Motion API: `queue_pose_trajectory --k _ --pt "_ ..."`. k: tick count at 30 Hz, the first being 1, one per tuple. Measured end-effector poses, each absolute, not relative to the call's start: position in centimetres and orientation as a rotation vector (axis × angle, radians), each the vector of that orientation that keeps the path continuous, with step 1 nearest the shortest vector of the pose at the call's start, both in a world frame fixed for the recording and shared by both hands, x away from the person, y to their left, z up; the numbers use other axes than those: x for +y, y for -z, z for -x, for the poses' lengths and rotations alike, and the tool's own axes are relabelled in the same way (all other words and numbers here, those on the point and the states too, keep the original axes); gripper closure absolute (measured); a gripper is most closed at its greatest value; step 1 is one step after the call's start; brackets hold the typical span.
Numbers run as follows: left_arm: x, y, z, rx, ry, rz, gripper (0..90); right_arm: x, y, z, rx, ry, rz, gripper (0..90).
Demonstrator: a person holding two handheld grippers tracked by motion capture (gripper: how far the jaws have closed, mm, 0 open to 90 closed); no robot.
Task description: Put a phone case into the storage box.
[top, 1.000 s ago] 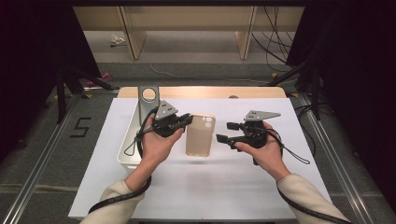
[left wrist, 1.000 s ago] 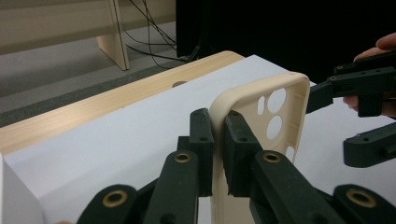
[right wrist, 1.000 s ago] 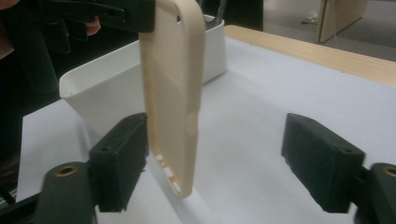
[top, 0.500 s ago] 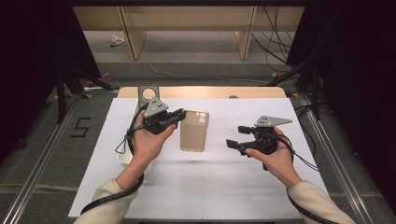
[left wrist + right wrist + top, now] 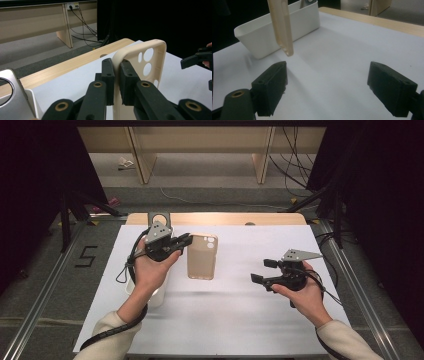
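Both grippers moved apart: left gripper point(image 5: 183, 241) clamps the phone case point(image 5: 202, 256), right gripper point(image 5: 263, 271) fingers spread, withdrawn.

Grey floor point(image 5: 210, 195), wooden bench legs point(image 5: 142, 157), dark surroundings.

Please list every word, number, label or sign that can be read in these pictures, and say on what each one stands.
"5": a black numeral marked on the grey floor, left of the table.
Nothing readable shows on the phone case, the white bin, or either gripper.
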State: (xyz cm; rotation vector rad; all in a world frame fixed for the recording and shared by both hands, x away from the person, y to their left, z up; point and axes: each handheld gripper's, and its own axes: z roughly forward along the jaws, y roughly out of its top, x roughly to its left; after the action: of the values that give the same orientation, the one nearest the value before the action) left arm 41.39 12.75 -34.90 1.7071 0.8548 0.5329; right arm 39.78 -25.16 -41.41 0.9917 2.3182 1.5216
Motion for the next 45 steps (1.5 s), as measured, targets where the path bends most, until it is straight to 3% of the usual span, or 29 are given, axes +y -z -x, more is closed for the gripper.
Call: queue_pose_trajectory --k 45 --pt "17.1 32.4 -43.2 0.839 -0.605 -1.663 82.9 -27.1 42.1 -38.3 2.321 -1.491 -1.011 17.3"
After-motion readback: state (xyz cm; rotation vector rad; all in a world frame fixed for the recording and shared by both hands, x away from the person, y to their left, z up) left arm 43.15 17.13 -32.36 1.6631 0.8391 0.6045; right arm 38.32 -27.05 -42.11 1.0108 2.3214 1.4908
